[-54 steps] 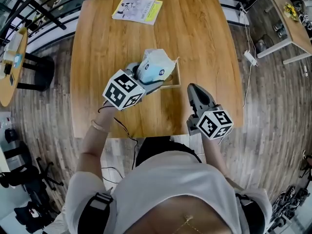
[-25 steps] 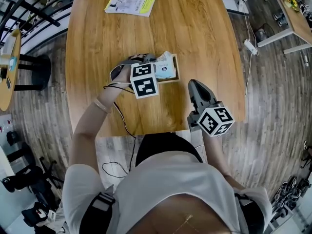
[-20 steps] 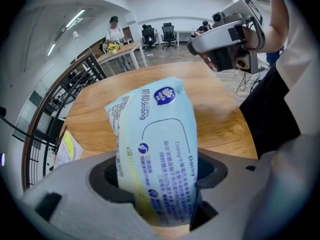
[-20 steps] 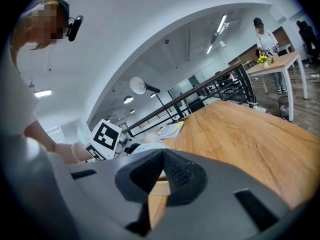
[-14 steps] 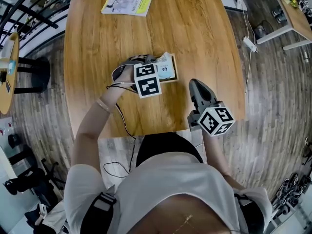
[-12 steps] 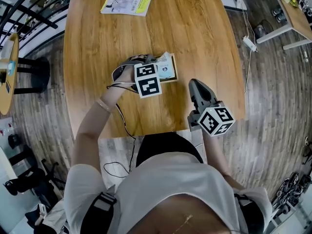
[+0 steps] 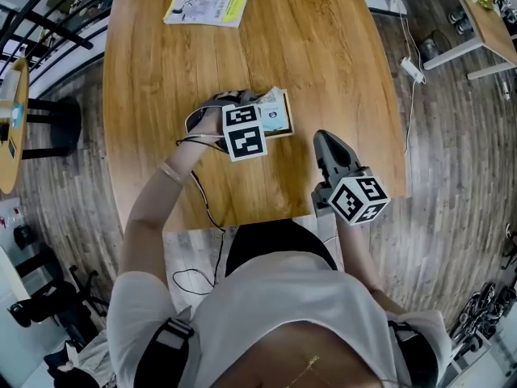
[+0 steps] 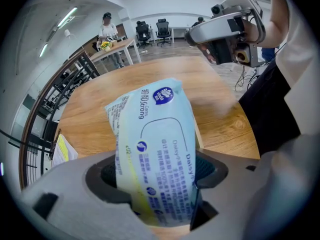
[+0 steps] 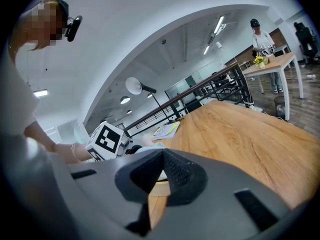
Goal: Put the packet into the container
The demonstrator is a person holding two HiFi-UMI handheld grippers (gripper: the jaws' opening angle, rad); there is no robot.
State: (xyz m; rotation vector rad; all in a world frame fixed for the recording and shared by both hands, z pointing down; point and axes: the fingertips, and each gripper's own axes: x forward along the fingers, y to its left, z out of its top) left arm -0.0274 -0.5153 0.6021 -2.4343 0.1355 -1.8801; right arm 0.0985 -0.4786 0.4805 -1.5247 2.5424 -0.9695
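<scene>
- Left gripper: jaws clamped on packet, spread wide across its soft body.
- Packet stands on end, projecting ahead of jaws over container; likely oriented to fit opening. Insertion depth not visible.
- Right gripper: jaws closed, empty, parked on table, well apart, clear of insertion path.

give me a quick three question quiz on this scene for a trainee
1. True or false: the right gripper has its jaws together with nothing between them.
2. What lies at the far end of the table? A booklet, B mug, C laptop.
3. Fill in: the packet is clamped by the ___ gripper.
Key: 1 true; 2 A; 3 left gripper.
</scene>
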